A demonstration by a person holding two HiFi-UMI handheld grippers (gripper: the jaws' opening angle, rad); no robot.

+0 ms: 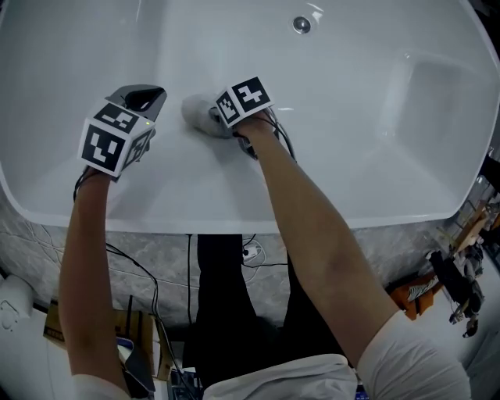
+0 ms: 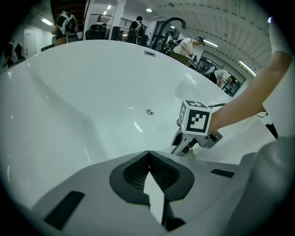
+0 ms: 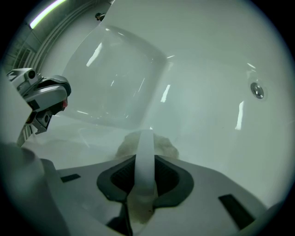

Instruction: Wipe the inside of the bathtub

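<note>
Fingers of right gripper [image 1: 208, 119] clamped on cloth [image 1: 193, 109], left gripper [image 1: 147, 97] closed empty, bathtub [image 1: 351, 133] basin open beyond.

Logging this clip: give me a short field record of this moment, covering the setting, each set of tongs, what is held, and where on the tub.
setting: white bathtub, person leaning in over its near rim
left tongs: shut, nothing between them, held over the near inner wall
right tongs: shut on cloth
cloth position: bunched against the near inner wall, beside the left tongs
drain: far side, uncovered, away from both tongs
</note>
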